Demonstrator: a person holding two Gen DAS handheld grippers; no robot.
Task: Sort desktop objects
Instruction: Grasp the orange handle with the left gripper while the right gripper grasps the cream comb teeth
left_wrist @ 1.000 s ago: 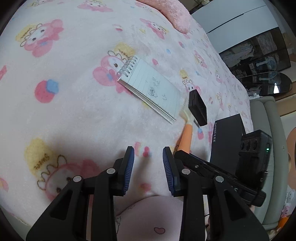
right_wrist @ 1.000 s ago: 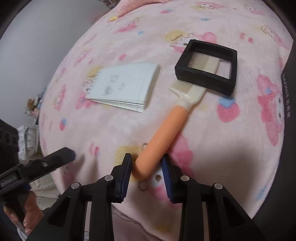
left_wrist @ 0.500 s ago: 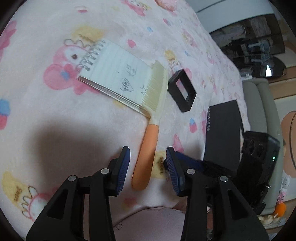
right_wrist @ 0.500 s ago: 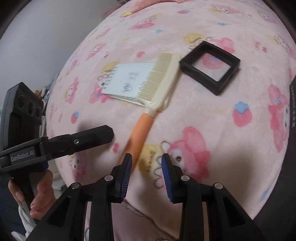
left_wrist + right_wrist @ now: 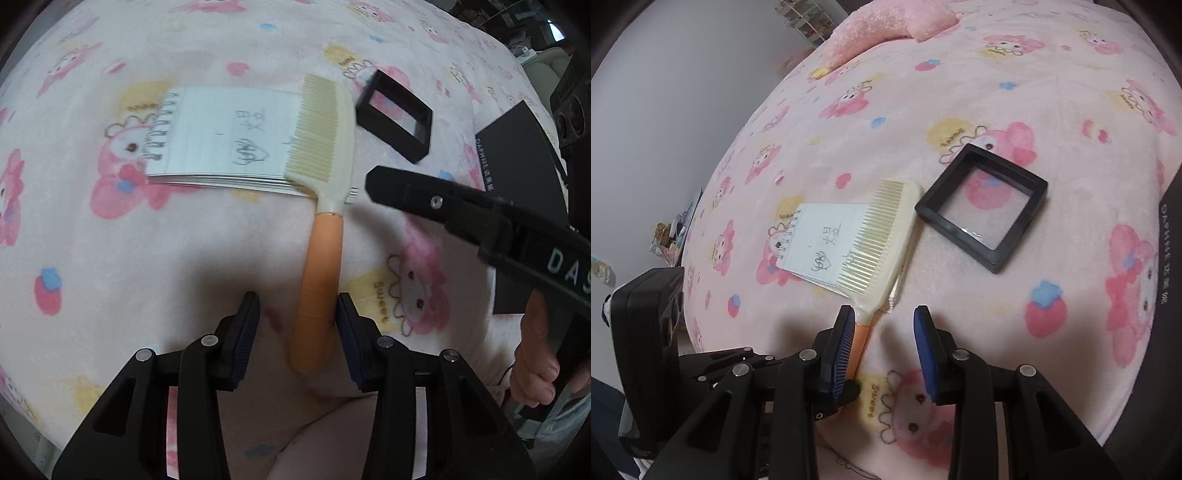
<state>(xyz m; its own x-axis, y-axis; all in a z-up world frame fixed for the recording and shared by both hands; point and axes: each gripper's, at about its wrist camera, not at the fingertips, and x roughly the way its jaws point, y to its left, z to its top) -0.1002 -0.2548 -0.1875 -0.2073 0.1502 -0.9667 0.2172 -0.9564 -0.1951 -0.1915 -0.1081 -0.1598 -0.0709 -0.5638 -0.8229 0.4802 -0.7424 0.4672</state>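
Observation:
A comb with a cream head and an orange handle lies on the pink blanket, its head resting on a spiral notepad. My left gripper is open, and the handle's end lies between its fingers against the right one. In the right wrist view the comb and notepad lie ahead. My right gripper is open and empty, just right of the handle. It shows in the left wrist view too. A black square frame box lies right of the comb.
A black flat box lies at the blanket's right edge. A pink pillow sits at the far end. A grey wall runs along the left. The blanket's near edge drops off just below both grippers.
My left gripper moved forward and now straddles the handle's end. My right gripper has opened wider and shifted right, off the handle. The comb lies on the notepad as half a second ago.

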